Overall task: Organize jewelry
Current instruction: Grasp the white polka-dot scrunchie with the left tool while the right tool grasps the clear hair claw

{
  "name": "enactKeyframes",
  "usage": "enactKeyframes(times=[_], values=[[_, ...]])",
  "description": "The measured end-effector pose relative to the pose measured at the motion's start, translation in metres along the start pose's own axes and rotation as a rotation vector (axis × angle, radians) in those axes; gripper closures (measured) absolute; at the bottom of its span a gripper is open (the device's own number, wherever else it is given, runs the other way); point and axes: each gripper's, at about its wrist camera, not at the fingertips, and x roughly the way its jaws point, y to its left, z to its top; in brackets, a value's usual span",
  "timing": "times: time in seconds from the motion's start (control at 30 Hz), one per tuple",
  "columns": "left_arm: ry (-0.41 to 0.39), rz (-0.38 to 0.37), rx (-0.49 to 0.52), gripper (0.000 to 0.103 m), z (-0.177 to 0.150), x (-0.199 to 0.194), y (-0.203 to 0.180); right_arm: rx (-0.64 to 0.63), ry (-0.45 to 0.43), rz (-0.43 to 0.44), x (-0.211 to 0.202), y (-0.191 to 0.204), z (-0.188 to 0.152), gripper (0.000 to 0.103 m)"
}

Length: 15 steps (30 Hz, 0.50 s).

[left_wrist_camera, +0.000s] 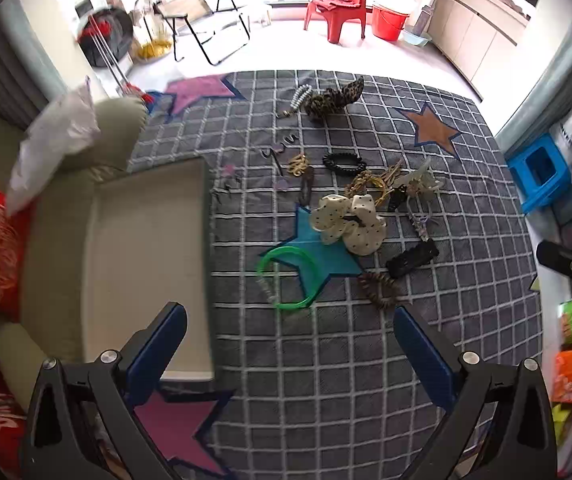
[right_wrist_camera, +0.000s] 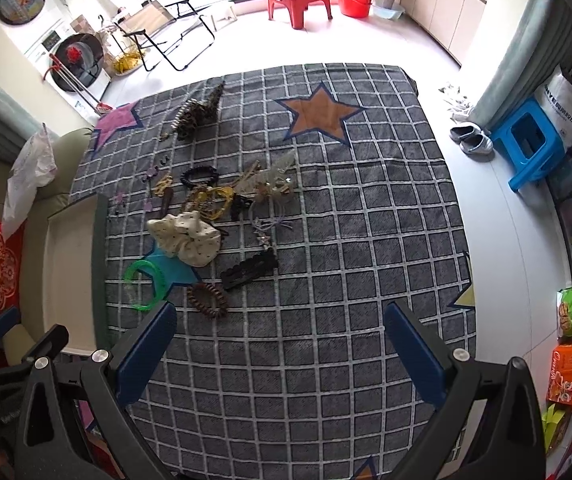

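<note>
Green bangle (left_wrist_camera: 288, 278) lies ahead between left gripper (left_wrist_camera: 290, 354) fingers; untouched.

Cloth (left_wrist_camera: 366, 360): matt grey woven fabric w/ white grid, sewn-on star patches. Bangle (left_wrist_camera: 290, 280): glossy translucent green plastic. Scrunchie (left_wrist_camera: 346, 220): soft cream fabric w/ black dots. Clip (left_wrist_camera: 412, 258): matt black. Coil tie (left_wrist_camera: 344, 162): glossy black plastic. Tray (left_wrist_camera: 146, 264): smooth matt cream. Tongs: blue matt pads (right_wrist_camera: 146, 356), black plastic arms w/ metal screws.
</note>
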Motion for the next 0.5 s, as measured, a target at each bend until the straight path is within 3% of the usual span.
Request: enactKeyframes(times=[0.5], values=[[0.019,-0.051,0.023,0.000,0.047,0.108,-0.018,-0.088,0.054,0.019,0.105,-0.010,0.055,0.002]])
